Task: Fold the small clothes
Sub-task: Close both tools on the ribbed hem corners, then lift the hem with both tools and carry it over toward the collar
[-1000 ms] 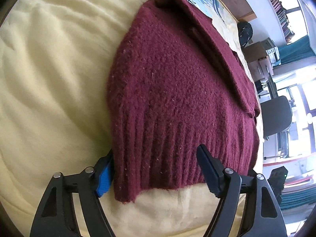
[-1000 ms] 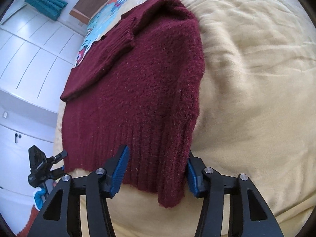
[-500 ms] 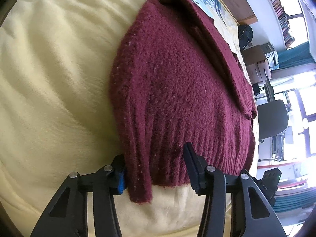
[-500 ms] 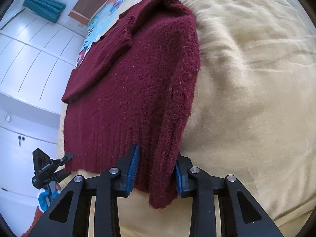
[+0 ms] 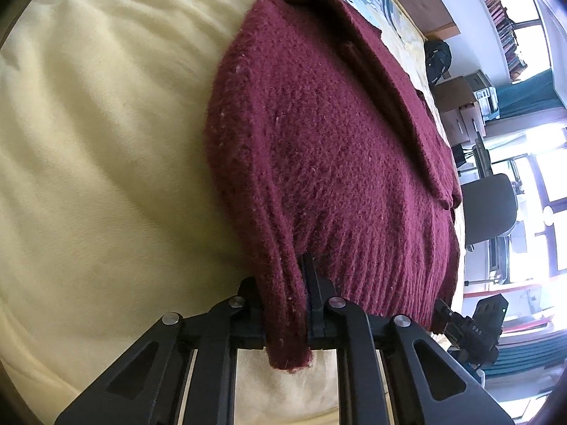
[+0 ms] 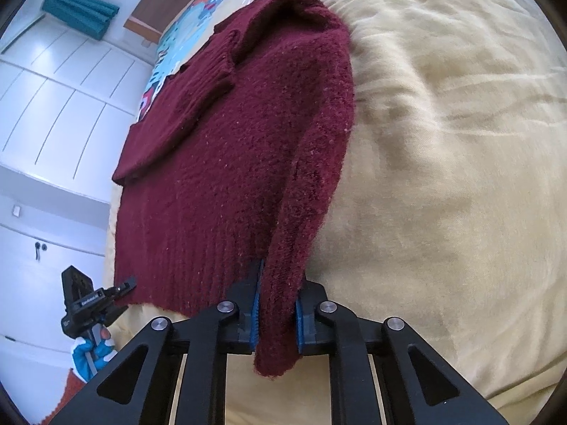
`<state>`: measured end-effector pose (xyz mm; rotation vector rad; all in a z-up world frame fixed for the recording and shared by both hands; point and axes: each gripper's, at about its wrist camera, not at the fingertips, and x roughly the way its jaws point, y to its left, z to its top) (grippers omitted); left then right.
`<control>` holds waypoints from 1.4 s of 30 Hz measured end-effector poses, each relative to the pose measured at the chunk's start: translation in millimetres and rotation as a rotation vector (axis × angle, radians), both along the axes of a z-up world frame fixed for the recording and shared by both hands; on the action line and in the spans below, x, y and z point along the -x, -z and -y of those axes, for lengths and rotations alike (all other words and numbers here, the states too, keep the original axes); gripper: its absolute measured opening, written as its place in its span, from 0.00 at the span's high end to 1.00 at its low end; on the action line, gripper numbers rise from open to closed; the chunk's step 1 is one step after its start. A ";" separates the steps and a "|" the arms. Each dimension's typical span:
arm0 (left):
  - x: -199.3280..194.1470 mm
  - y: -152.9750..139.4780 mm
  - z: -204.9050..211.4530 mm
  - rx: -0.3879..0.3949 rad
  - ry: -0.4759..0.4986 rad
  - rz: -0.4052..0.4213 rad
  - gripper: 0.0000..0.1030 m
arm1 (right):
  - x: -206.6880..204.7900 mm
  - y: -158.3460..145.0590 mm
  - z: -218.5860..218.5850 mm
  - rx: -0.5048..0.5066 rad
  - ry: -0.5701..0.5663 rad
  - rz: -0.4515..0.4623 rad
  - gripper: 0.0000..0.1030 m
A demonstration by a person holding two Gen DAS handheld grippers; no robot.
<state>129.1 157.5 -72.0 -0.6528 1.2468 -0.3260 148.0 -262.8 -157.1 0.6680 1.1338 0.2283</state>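
Observation:
A dark red knitted sweater (image 5: 329,134) lies on a pale yellow bedcover (image 5: 106,177), its sleeves folded in across the body. My left gripper (image 5: 283,283) is shut on the near left corner of the ribbed hem, and the pinched knit bulges between its pads. In the right wrist view the same sweater (image 6: 230,163) runs away from the camera, and my right gripper (image 6: 278,290) is shut on the near right hem corner. A tab of knit hangs out below each pair of jaws. Both corners are bunched into upright folds.
The yellow bedcover (image 6: 443,177) spreads wide to the right. A colourful patterned sheet (image 6: 177,53) shows beyond the collar. White cupboards (image 6: 53,113) stand at left, an office chair (image 5: 490,209) and boxes (image 5: 460,106) off the bed's far side. The other gripper (image 6: 88,297) shows at the hem's left.
Both grippers have gone from wide open around the hem corners to shut on them. The knit at each corner has been squeezed into a narrow fold. Neither hand has shifted.

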 end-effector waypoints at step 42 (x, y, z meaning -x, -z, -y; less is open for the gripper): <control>-14.8 -65.6 -19.8 0.038 -0.007 0.164 0.91 | -49.3 -62.0 1.0 -0.082 -0.069 0.139 0.89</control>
